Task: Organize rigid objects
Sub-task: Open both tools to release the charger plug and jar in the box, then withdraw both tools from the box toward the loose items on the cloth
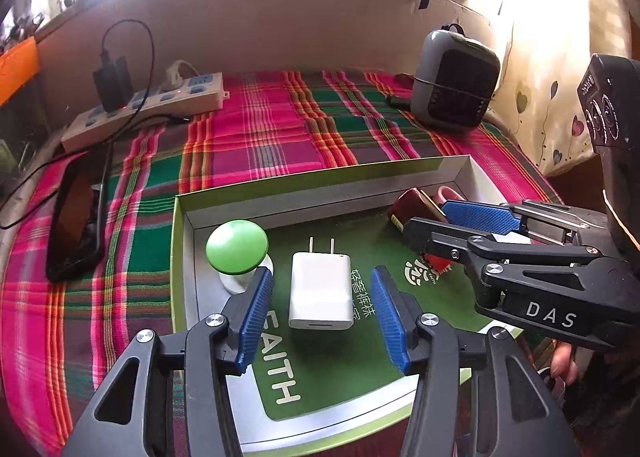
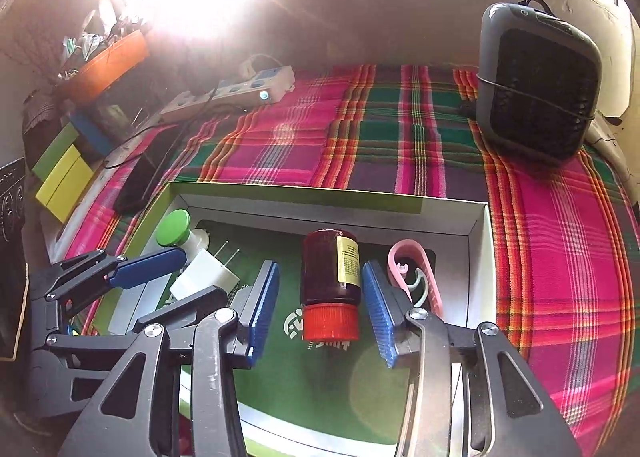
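A shallow box (image 1: 320,187) (image 2: 320,201) with a green floor lies on the plaid cloth. A white charger plug (image 1: 320,291) (image 2: 206,277) lies flat in it, between the pads of my open left gripper (image 1: 322,307), untouched. A green-capped white item (image 1: 237,246) (image 2: 174,228) stands at the box's left. A dark red bottle with a red cap (image 2: 328,285) (image 1: 416,209) lies in the box between the pads of my open right gripper (image 2: 320,311); the right pad is near its label. A pink hook (image 2: 412,273) lies to its right.
A grey fan heater (image 1: 454,83) (image 2: 538,85) stands at the back right. A power strip with plugs and cables (image 1: 148,105) (image 2: 236,91) lies at the back left. A black phone (image 1: 76,217) lies left of the box. Coloured blocks (image 2: 64,173) sit at the far left.
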`<action>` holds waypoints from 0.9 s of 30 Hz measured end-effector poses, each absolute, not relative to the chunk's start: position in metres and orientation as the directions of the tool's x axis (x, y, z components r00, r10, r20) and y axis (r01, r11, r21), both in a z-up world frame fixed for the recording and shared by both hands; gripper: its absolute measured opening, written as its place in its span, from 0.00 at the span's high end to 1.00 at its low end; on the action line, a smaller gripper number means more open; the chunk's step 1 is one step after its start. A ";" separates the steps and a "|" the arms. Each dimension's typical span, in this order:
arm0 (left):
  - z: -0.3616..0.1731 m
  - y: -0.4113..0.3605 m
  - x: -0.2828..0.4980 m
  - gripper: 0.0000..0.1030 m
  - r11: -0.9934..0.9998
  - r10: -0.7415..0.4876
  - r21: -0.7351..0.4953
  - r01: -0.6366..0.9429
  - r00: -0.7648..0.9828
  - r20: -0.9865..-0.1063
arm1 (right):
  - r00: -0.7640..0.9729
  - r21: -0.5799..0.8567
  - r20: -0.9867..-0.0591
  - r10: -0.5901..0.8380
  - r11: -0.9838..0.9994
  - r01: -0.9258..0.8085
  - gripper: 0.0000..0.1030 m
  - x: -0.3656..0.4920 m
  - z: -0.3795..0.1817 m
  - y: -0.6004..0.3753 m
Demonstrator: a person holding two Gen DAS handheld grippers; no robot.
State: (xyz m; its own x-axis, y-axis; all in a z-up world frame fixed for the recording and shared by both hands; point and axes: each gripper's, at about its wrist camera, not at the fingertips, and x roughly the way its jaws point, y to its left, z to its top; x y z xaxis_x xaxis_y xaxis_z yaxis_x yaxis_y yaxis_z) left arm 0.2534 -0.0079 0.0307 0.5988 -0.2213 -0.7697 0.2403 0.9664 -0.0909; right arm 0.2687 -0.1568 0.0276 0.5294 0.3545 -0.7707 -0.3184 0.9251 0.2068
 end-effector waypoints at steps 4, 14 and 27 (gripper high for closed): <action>0.041 -0.003 0.242 0.51 0.970 -0.210 -0.083 0.227 0.620 -0.756 | 0.550 0.201 -0.758 0.350 0.928 -0.314 0.57 0.259 0.036 -0.160; 0.061 0.002 0.208 0.51 0.972 -0.206 -0.076 0.224 0.648 -0.734 | 0.590 0.174 -0.739 0.325 0.938 -0.299 0.56 0.220 0.054 -0.167; 0.063 0.022 0.156 0.51 0.975 -0.216 -0.122 0.185 0.670 -0.711 | 0.625 0.148 -0.735 0.264 0.961 -0.233 0.56 0.161 0.052 -0.197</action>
